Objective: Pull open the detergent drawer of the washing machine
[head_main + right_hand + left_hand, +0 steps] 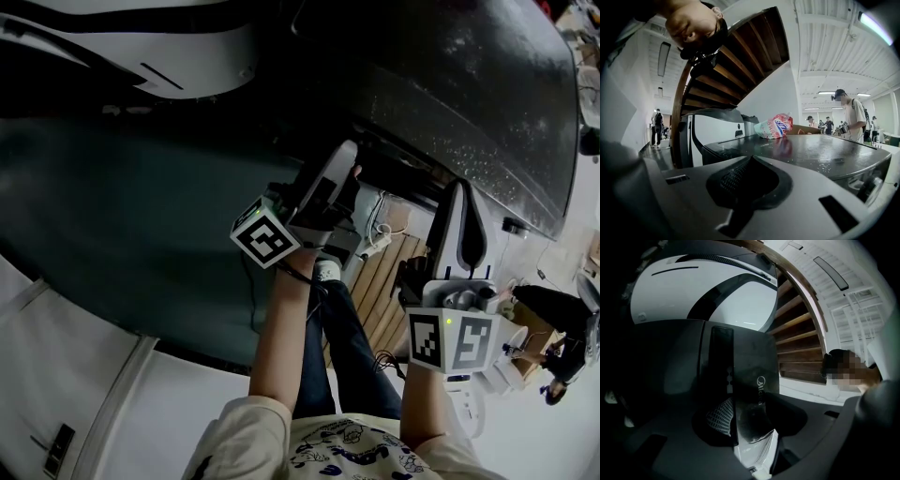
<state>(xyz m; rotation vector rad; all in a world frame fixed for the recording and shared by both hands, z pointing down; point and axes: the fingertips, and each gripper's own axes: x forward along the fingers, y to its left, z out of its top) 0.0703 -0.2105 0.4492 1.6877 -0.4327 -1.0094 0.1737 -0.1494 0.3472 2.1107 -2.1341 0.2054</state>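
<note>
The washing machine has a dark speckled top, also seen in the right gripper view. Its detergent drawer front is a dark panel with a pale logo. It stands edge-on between the jaws of my left gripper, and the meshed pad lies against it. A glossy white piece shows just below the panel. In the head view my left gripper reaches up to the machine's front edge. My right gripper hangs to the right of it, off the machine. Seen along its own jaws, that gripper is shut and empty.
A pink and blue bag lies on the machine's top. A white rounded appliance stands at the far left. Wooden slats curve overhead. People stand in the background. My own legs are below, over wooden planks.
</note>
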